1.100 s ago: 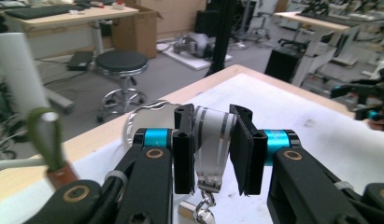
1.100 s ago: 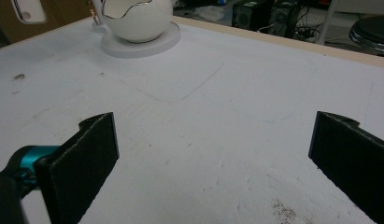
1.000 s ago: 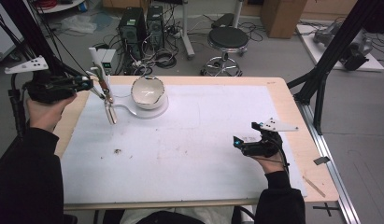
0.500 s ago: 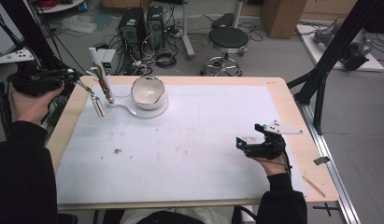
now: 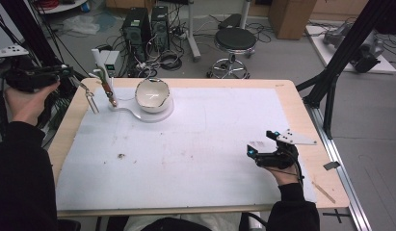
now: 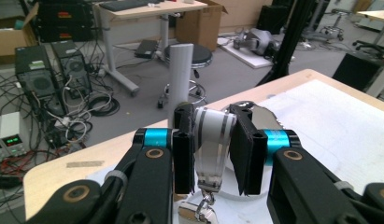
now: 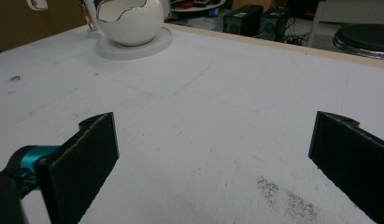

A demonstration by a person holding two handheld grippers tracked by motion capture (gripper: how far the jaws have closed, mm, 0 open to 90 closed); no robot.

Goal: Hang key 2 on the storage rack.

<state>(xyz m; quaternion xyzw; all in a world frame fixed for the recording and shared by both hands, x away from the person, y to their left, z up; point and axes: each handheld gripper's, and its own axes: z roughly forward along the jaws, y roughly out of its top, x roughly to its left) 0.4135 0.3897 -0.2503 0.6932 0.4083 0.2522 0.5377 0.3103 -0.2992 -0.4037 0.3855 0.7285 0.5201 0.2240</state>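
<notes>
Silver tool (image 6: 209, 144) upright in tongs (image 6: 213, 154)

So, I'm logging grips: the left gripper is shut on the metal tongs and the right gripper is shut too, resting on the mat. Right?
Not quite. The right gripper is open: the right gripper view shows its jaws wide apart with nothing between them. The left gripper is indeed shut on the tongs.

I've got a white bowl (image 5: 152, 94) sitting on its round white base (image 5: 163, 113) at the far side of the white mat (image 5: 195, 154), a black stool (image 5: 235, 39) and two computer towers (image 5: 147, 26) on the floor beyond.
</notes>
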